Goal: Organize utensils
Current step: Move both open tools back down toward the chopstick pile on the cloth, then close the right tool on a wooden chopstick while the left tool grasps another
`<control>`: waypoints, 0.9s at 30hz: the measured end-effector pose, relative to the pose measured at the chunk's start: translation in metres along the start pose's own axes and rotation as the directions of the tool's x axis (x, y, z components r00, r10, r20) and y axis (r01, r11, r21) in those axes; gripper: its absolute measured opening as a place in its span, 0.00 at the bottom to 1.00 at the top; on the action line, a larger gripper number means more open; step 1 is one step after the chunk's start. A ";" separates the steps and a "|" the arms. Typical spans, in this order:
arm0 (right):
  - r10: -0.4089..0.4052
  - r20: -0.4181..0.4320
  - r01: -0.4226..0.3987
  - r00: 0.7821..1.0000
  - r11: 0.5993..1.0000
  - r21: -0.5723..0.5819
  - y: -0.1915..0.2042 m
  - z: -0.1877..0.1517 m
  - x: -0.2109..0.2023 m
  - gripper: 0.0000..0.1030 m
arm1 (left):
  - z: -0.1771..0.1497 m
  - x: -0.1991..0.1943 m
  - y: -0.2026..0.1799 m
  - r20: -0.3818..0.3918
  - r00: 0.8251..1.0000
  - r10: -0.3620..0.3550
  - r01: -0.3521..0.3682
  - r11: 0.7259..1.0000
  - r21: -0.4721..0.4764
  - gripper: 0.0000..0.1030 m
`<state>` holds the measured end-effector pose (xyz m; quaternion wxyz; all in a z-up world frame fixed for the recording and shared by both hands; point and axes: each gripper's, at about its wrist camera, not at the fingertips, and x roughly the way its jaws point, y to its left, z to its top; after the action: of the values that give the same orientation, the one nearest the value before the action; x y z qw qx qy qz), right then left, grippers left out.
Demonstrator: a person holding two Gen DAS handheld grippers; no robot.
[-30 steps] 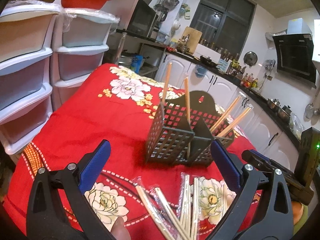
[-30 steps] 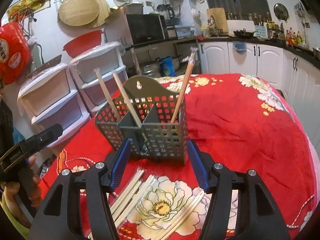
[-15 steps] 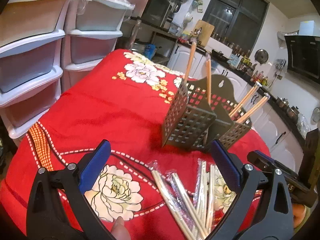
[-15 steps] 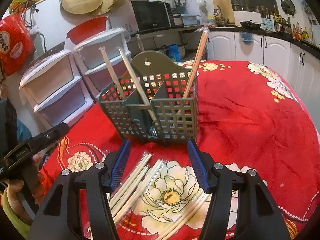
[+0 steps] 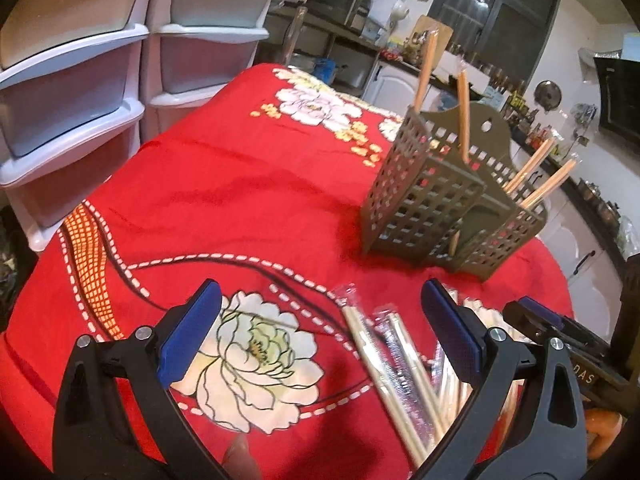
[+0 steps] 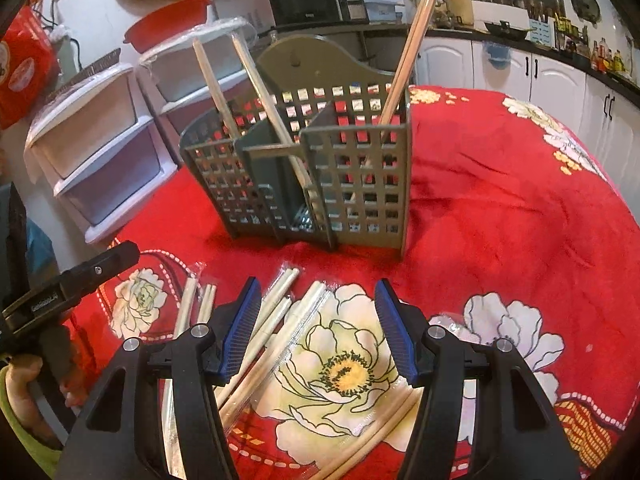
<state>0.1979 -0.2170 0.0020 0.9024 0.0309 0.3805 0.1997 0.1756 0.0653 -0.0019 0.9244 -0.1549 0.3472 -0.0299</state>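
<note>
Right now both my grippers hang over the red flowered tablecloth (image 5: 248, 184), tipped down toward the loose chopsticks lying on it. My left gripper (image 5: 320, 320) has its blue pads spread wide with nothing between them, and the wrapped chopsticks (image 5: 384, 356) lie on the cloth just under its right finger, fanned out in their clear sleeves. My right gripper (image 6: 318, 328) stands about half open, also empty, and straddles another few wrapped pairs (image 6: 276, 320), while one more pair (image 6: 376, 436) lies slantwise beneath its right finger. Beyond the loose pile stands the grey lattice holder (image 6: 316, 164), upright on the cloth, already with several chopsticks leaning in its compartments, two in one side and one or two in the other; that is clearly where the rest belong. I judge the pile sits close in front of the holder so each pair needs only a short lift. I keep my jaws apart because I have yet to pick one; the slippery sleeves may slide when I pinch.
</note>
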 end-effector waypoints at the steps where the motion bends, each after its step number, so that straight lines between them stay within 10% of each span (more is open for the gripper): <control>1: -0.002 -0.009 0.002 1.000 1.000 -0.003 0.001 -0.001 0.003 0.55 | -0.001 0.001 0.001 -0.006 1.000 -0.007 0.007 1.000 -0.002 0.83; 11: -0.027 -0.097 0.027 0.995 1.000 0.005 0.004 -0.006 0.034 0.45 | -0.013 0.017 -0.005 -0.091 0.995 -0.049 0.050 0.999 0.015 0.39; 27: -0.052 -0.141 0.055 0.989 0.998 0.013 0.005 -0.001 0.060 0.38 | -0.015 0.047 -0.015 -0.178 0.983 -0.052 0.057 0.998 0.024 0.32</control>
<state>0.2331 -0.1894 -0.0378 0.8781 0.0140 0.4456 0.1739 0.2025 0.0396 -0.0380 0.8909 -0.1478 0.4230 -0.0737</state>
